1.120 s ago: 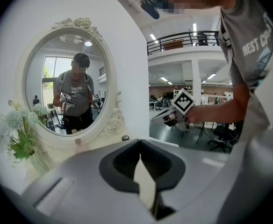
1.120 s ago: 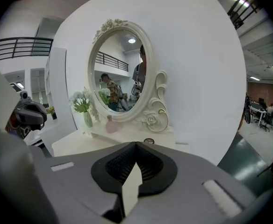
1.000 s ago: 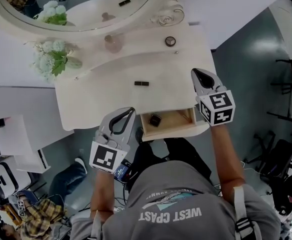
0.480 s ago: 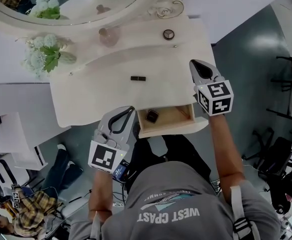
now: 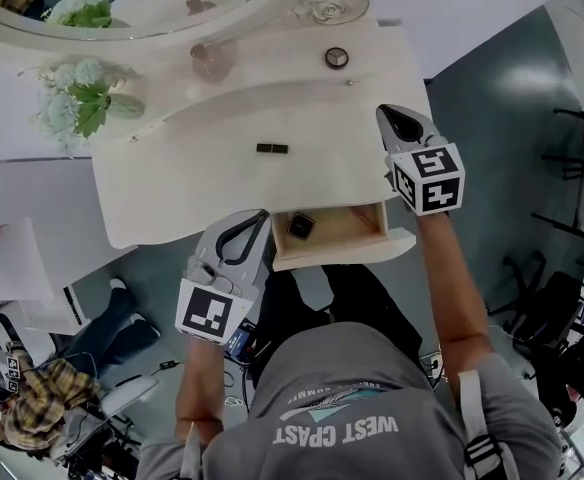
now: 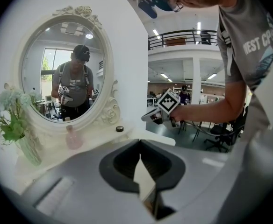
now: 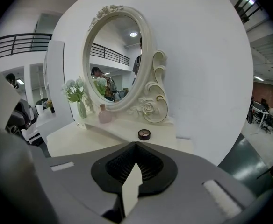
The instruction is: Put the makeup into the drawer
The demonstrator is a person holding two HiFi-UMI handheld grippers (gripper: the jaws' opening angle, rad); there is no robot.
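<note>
A cream vanity table [image 5: 172, 193] has its drawer [image 5: 357, 236] pulled open at the front, with a small dark makeup item [image 5: 300, 226] inside. A thin dark makeup stick [image 5: 271, 149] lies on the tabletop. On the back shelf rests a round compact [image 5: 337, 57], which also shows in both gripper views [image 7: 144, 134] [image 6: 119, 129]. My left gripper [image 5: 262, 216] hangs shut and empty just left of the drawer's front. My right gripper [image 5: 384, 113] is shut and empty above the table's right edge, beside the drawer. Both pairs of jaws [image 6: 140, 143] [image 7: 136, 146] meet at the tips.
An oval mirror [image 7: 115, 55] stands at the back of the table. A pink bottle [image 5: 210, 60] and a vase of flowers [image 5: 77, 103] stand on the shelf at the left. A person sits at the lower left on the floor [image 5: 32, 408]. Chairs [image 5: 572, 308] stand at the right.
Both grippers have sunk a little toward the table front. The head view has drifted, so the table sits higher and further left in it. Nothing was taken hold of or let go.
</note>
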